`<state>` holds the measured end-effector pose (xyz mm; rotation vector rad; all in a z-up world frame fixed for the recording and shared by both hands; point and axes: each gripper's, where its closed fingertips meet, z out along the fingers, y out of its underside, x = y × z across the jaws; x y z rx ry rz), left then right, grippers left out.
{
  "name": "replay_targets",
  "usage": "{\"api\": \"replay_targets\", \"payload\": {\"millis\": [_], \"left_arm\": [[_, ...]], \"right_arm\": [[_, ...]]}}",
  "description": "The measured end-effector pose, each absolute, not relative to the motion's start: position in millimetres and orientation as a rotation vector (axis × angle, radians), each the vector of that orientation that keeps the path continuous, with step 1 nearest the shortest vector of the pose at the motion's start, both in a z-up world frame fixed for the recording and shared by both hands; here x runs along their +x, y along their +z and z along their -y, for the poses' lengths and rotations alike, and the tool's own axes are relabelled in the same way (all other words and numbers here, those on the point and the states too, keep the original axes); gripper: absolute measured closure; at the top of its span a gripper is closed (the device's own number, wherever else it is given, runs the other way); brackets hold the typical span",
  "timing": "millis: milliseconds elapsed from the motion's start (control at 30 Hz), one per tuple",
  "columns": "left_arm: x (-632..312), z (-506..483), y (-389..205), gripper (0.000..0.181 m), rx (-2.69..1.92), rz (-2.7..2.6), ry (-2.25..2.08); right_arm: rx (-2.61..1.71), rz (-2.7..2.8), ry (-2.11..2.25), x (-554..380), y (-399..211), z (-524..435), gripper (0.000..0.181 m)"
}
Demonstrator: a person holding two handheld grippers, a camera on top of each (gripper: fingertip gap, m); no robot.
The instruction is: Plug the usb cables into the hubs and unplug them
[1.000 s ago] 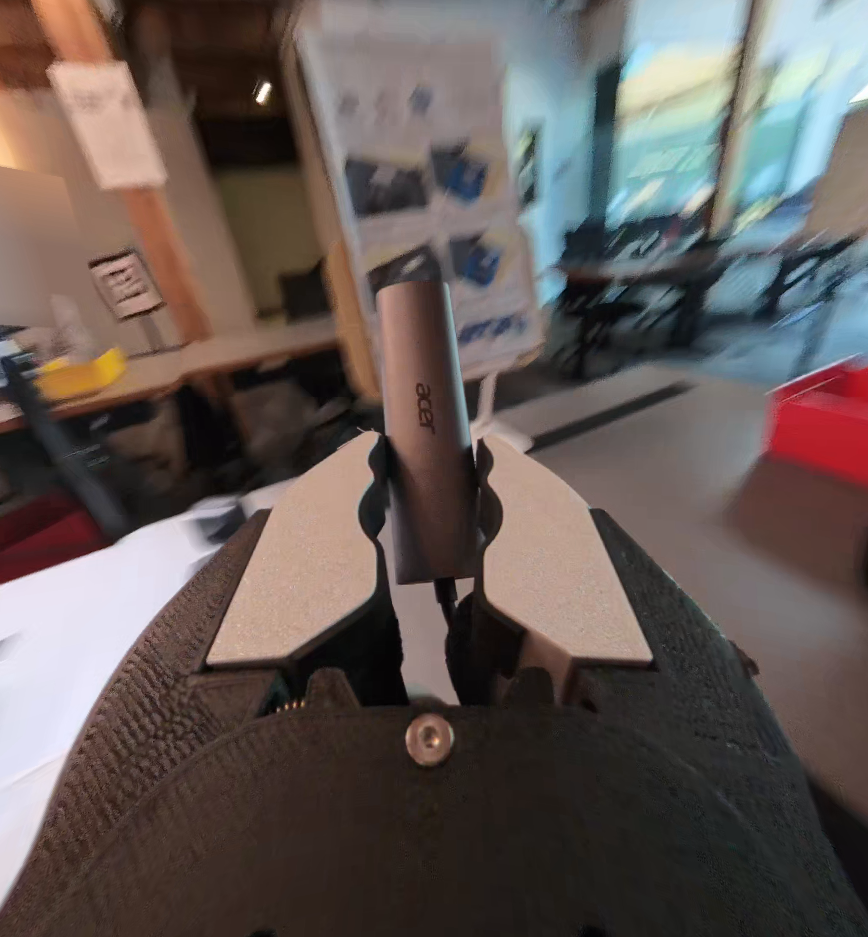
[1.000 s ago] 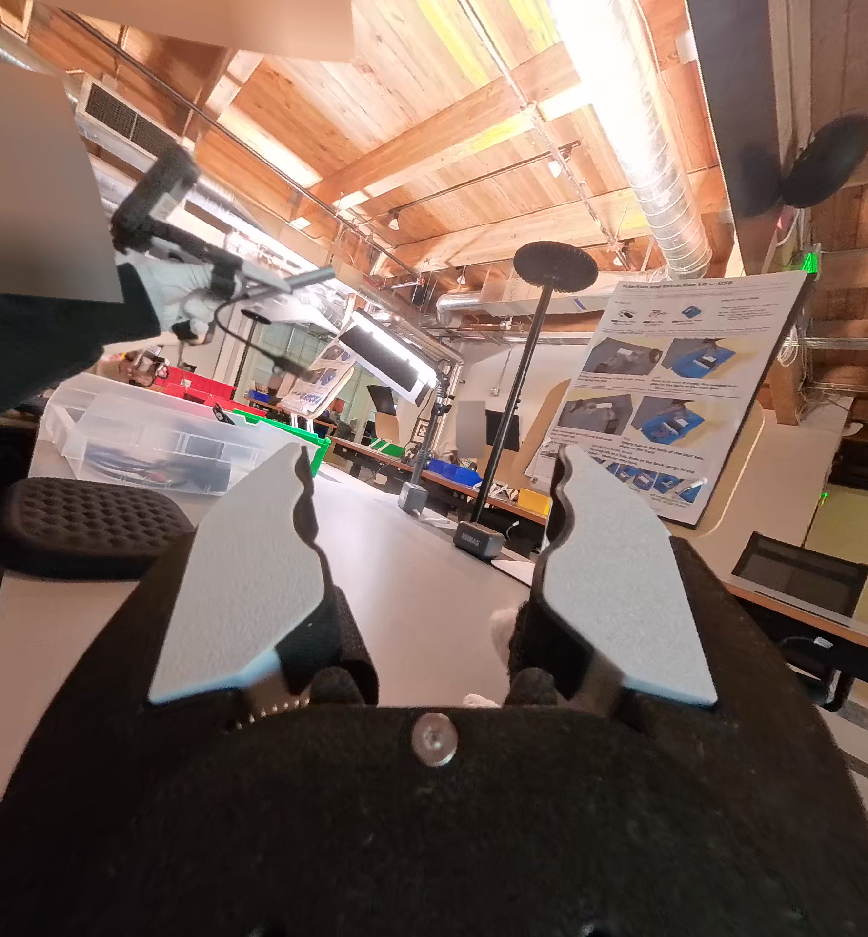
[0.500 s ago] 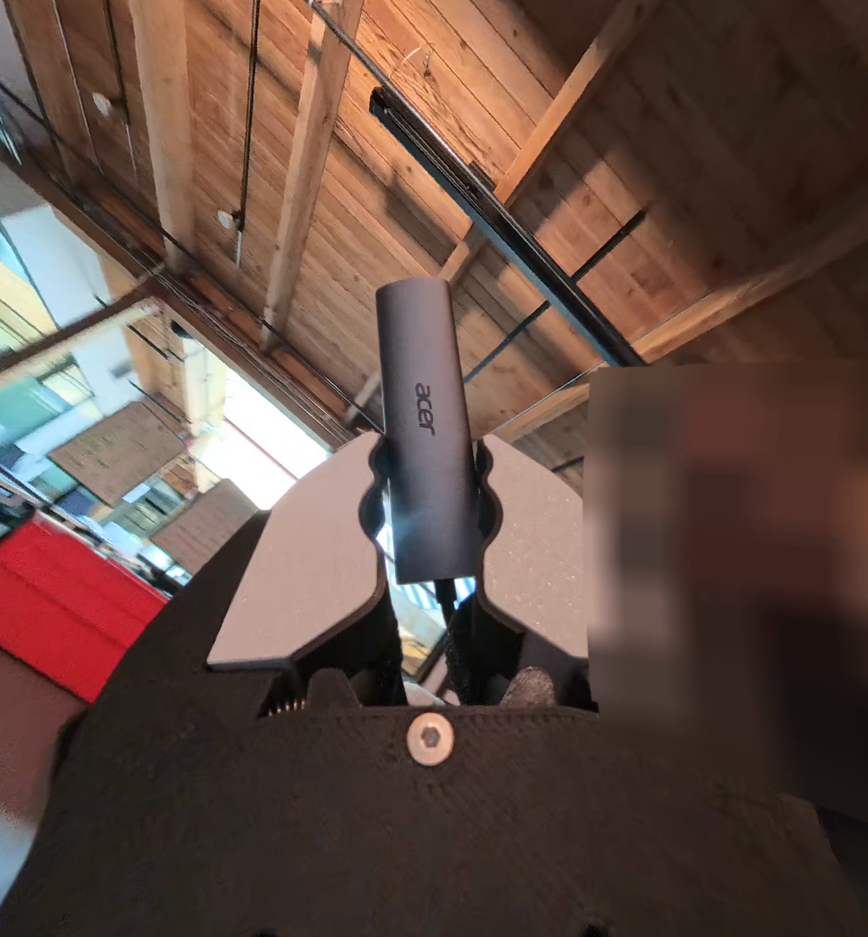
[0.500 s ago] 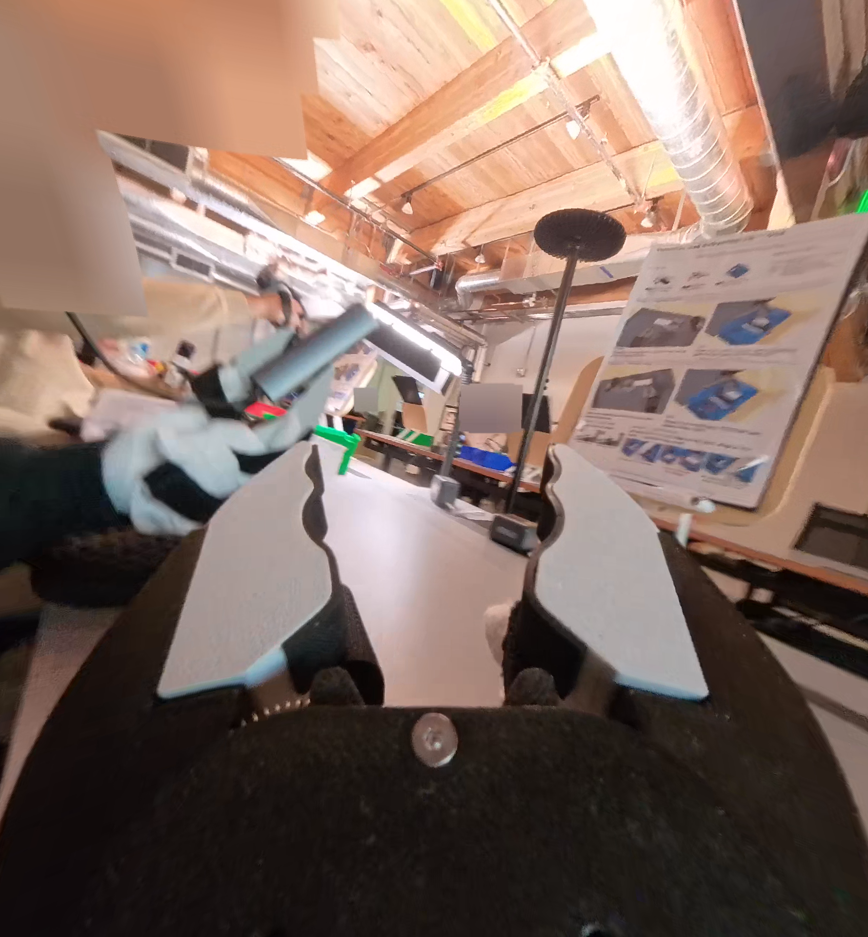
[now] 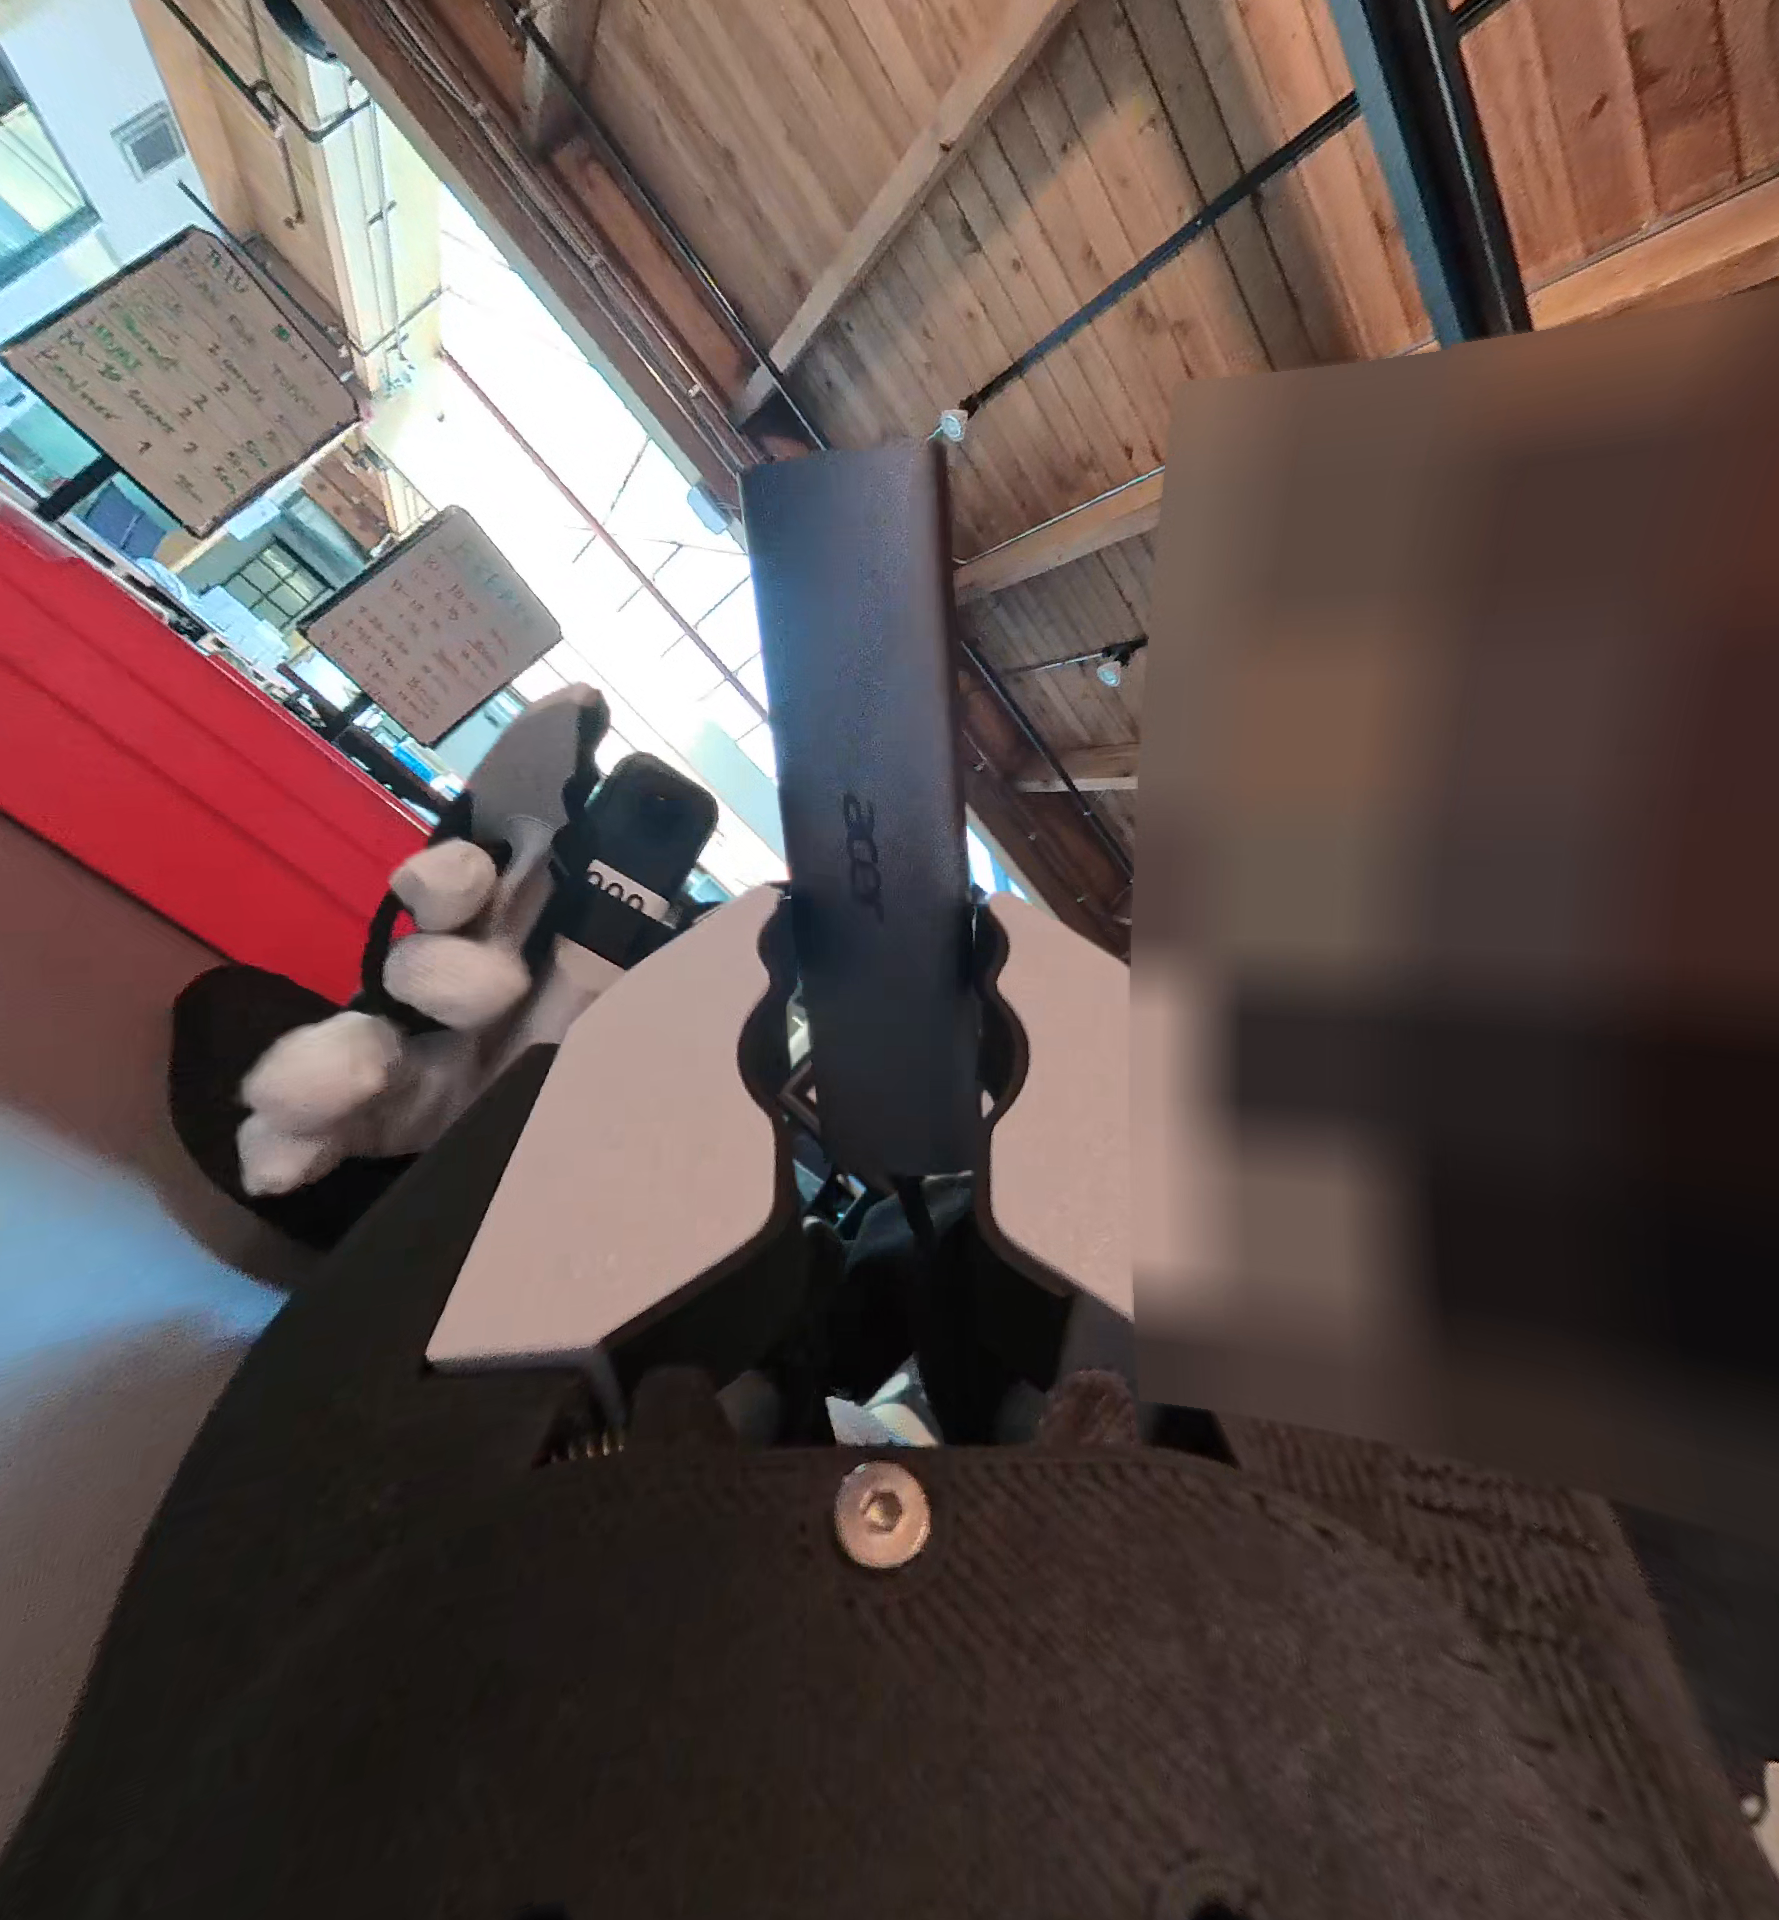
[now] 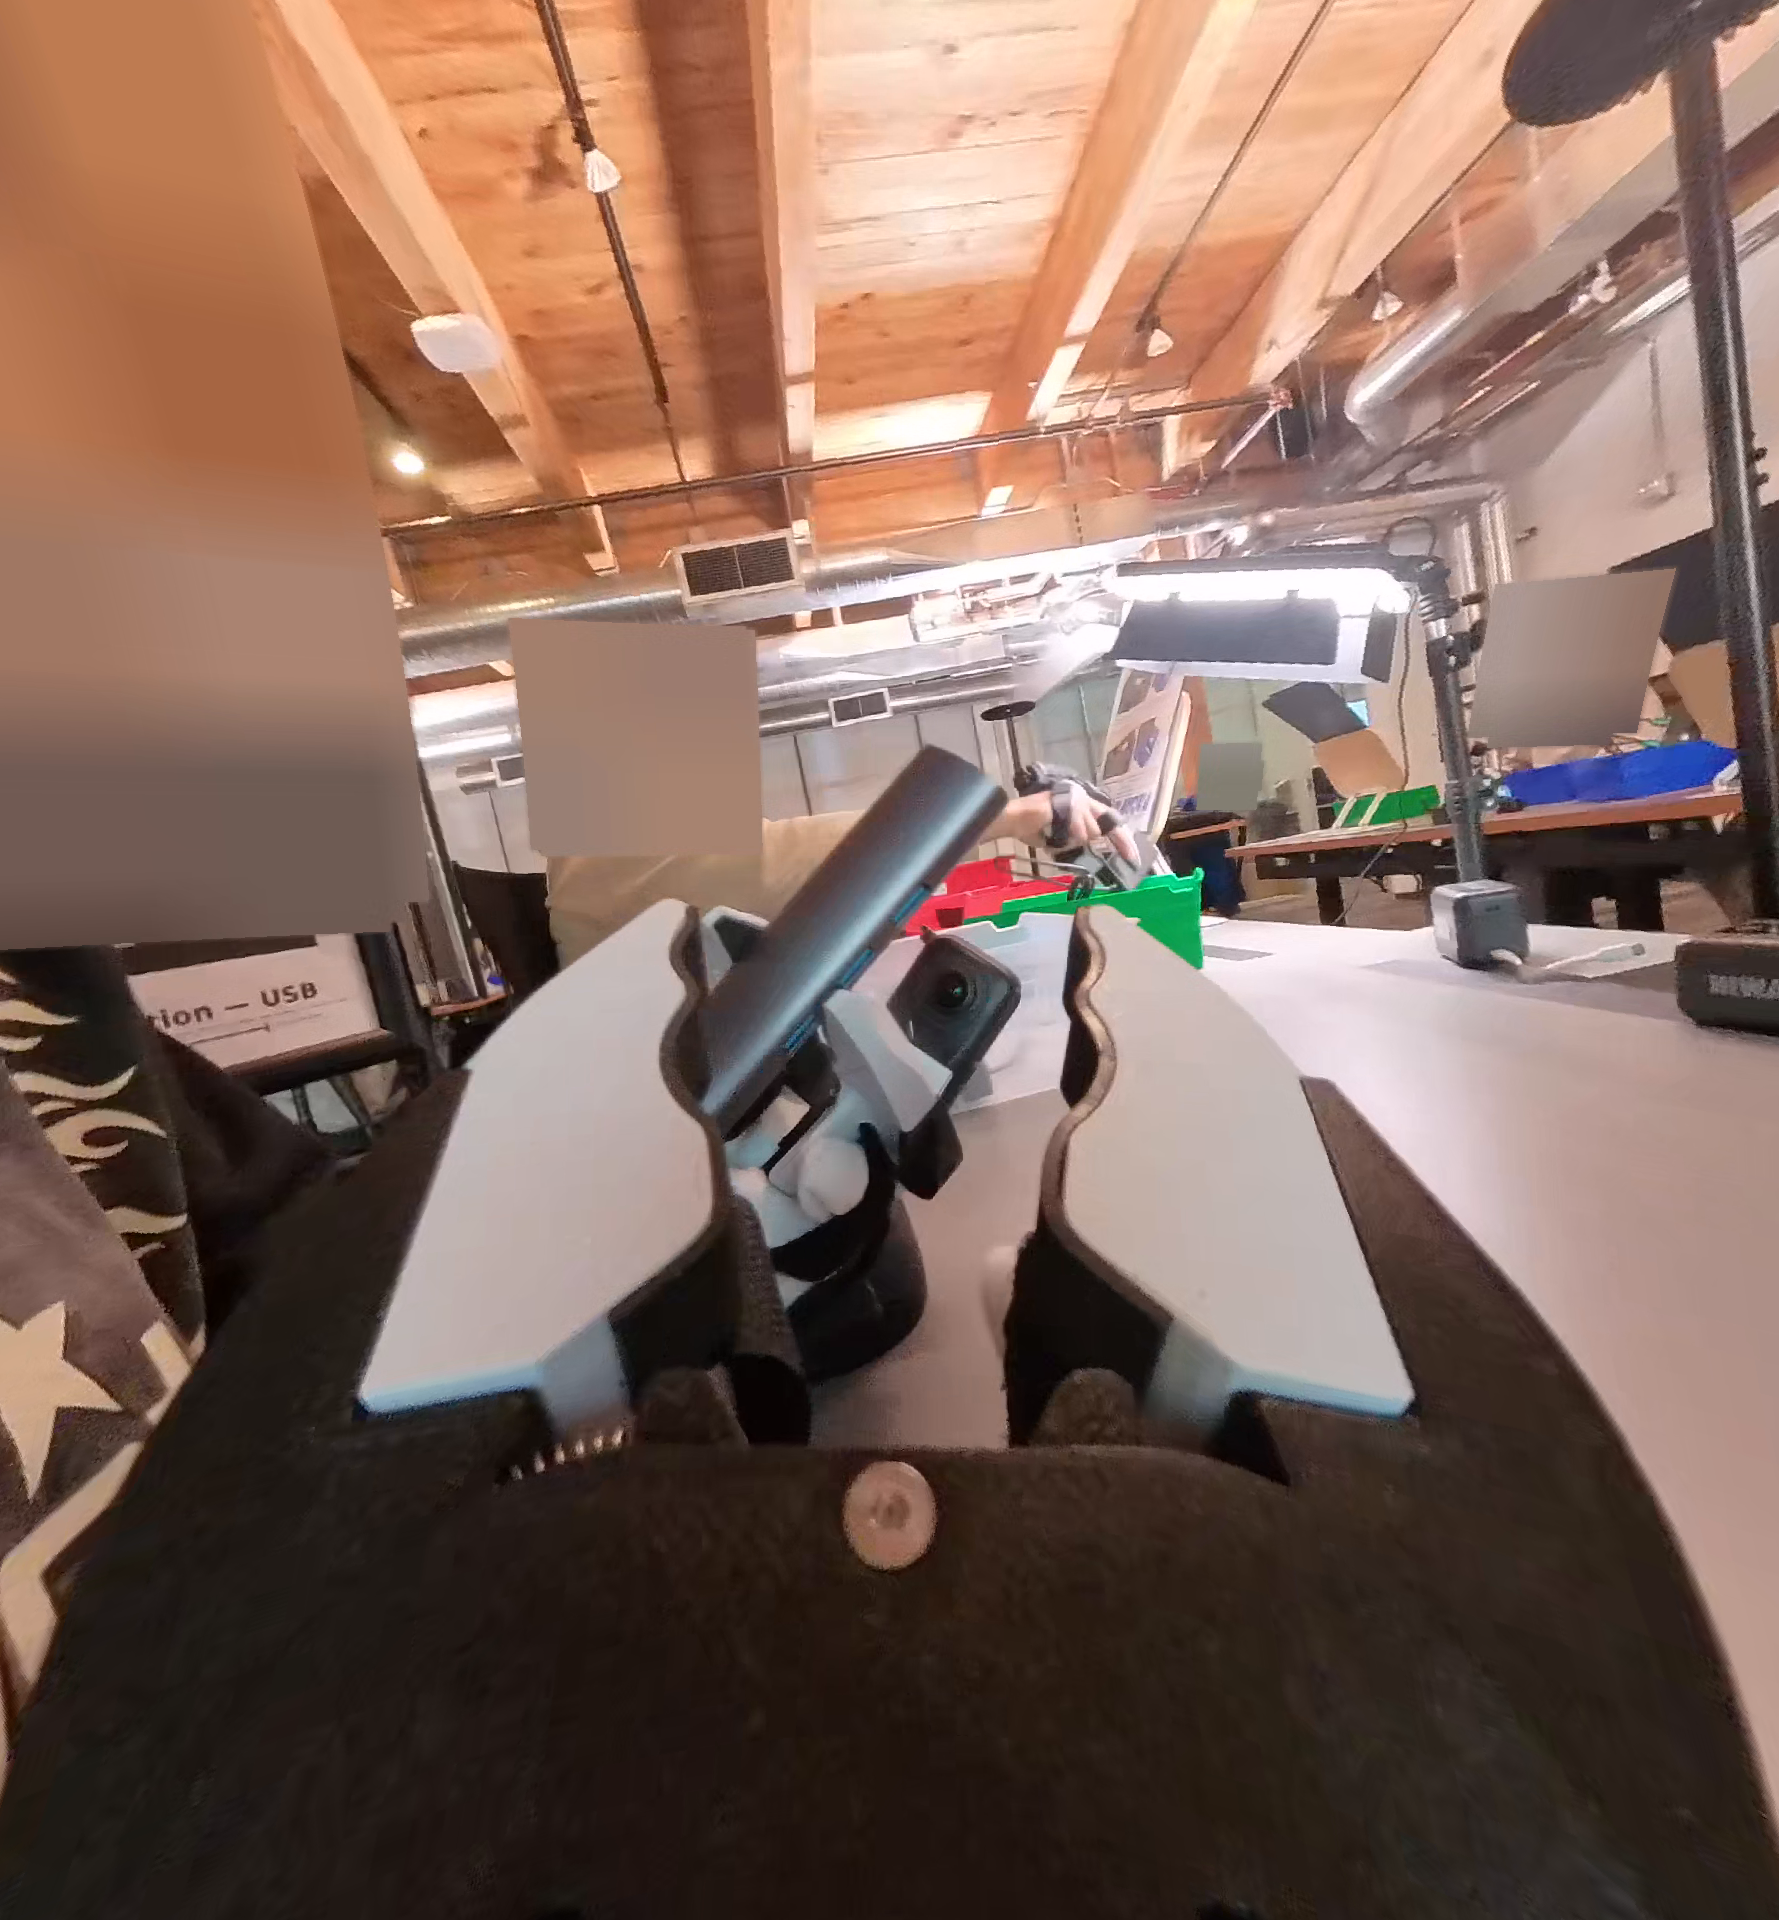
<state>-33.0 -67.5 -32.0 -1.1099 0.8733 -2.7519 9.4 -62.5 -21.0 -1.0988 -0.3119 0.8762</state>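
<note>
My left gripper (image 5: pixel 869 920) is shut on a dark grey USB hub (image 5: pixel 859 748) and holds it upright, pointing at the wooden ceiling. A thin black cable (image 5: pixel 911 1195) leaves the hub's lower end between the fingers. My right gripper (image 6: pixel 890 925) is open and empty. It faces the left gripper (image 6: pixel 797 1003), and the tilted hub (image 6: pixel 854 914) shows in the gap between its fingers, farther off. The right gripper (image 5: pixel 537 779), held by a white-gloved hand (image 5: pixel 386 1049), also shows at the left of the left wrist view. No loose USB plug is in view.
A light table (image 6: pixel 1487 1164) stretches ahead on the right. On it stand a green bin (image 6: pixel 1124 914), a red bin (image 6: pixel 978 888) and a black stand base (image 6: pixel 1763 987) with a pole. A red bin (image 5: pixel 116 748) shows in the left wrist view.
The left gripper tipped up from the room to the ceiling, keeping the hub. The right gripper swung left and now faces the hub at close range, still open.
</note>
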Motion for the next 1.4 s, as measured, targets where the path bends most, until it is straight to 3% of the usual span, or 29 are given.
{"api": "replay_targets", "payload": {"millis": [33, 167, 433, 733, 867, 1033, 1100, 1233, 1400], "left_arm": [[-33, 67, -32, 0.146, -1.109, -0.876, -2.726], [-33, 59, -32, 0.151, -1.095, -0.836, -2.585], [-35, 57, -29, 0.153, -1.070, -0.826, -2.573], [-29, 75, -34, 0.153, -1.012, -1.054, -2.206], [-24, 87, -40, 0.153, -0.993, -1.174, -2.082], [-20, 94, -45, 0.158, -0.973, -1.251, -1.960], [-18, 91, -42, 0.148, -0.981, -1.211, -1.938], [-18, 72, -26, 0.093, -0.973, -1.013, -1.907], [-16, 57, -20, 0.082, -1.018, -0.896, -1.805]], "right_arm": [[-1.100, 0.330, 0.873, 7, -22, 65, 0.117], [-1.185, 0.455, 0.890, -16, -35, 70, 0.122], [-1.111, 0.659, 0.510, -36, -44, 78, 0.129], [-1.396, 0.589, 1.485, -65, -64, 101, 0.122], [-1.383, 0.530, 1.564, -60, -60, 100, 0.128], [-1.360, 0.415, 1.642, -44, -57, 92, 0.152], [-1.396, 0.447, 1.555, -45, -63, 90, 0.162], [-1.373, 0.483, 1.432, -44, -61, 89, 0.164], [-1.302, 0.370, 1.401, -26, -51, 80, 0.164]]}}
